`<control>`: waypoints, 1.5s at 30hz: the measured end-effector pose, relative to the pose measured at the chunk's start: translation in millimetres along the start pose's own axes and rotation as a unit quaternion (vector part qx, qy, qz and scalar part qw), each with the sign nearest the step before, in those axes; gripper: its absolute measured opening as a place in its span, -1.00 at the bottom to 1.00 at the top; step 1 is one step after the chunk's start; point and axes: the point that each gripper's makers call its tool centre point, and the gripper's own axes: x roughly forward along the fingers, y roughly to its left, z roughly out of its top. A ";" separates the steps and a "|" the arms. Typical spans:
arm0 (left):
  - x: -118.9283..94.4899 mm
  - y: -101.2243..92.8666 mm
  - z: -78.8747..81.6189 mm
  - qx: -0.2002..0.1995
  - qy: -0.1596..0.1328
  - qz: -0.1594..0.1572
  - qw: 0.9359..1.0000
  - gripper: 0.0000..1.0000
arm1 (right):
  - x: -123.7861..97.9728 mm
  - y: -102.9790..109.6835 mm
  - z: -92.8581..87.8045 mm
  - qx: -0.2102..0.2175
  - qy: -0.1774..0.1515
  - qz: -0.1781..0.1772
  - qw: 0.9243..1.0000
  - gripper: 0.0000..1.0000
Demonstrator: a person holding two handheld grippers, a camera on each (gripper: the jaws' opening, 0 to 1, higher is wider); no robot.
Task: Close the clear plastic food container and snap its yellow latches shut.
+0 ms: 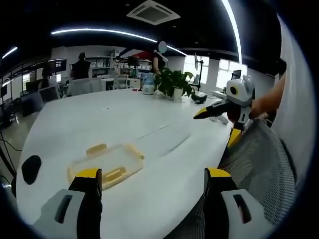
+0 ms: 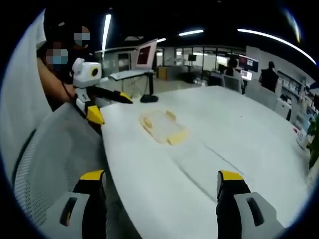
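1. Left gripper (image 1: 152, 181): jaws wide apart, nothing between them. It sits above the near table (image 1: 99, 124) edge, pointing across the white top.
2. Container (image 1: 106, 163): flat on the table, ahead of the left jaw and partly hidden by its yellow tip. Clear body, yellow latches (image 1: 96, 149) around the rim. From the right gripper view the container (image 2: 163, 126) lies well out on the table, apart from both grippers.
3. Lid state: cannot tell from either view whether the lid is seated or whether any latch is snapped; the plastic is too small and blurred.
4. Mesh chair (image 1: 261, 164): back sits at the table edge, just right of the left gripper.
5. Right gripper (image 2: 162, 181): jaws wide apart, empty. In the left gripper view it (image 1: 222, 124) hangs over the chair back, near the table edge, away from the container.
6. Background: plant (image 1: 174, 82), monitors, people at far desks. Not relevant.
7. Step in hand (judgement): approach. Neither gripper touches the container; nothing visibly done yet.
8. Next move (judgement): bring both grippers in over the container, check the lid sits square, steady it with one gripper, then press a latch down with the other. The left is nearer.
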 end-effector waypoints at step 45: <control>-2.5 57.0 -14.6 0.017 0.046 -0.008 0.999 0.62 | 50.4 -8.7 19.4 -0.034 0.049 0.043 0.997 0.71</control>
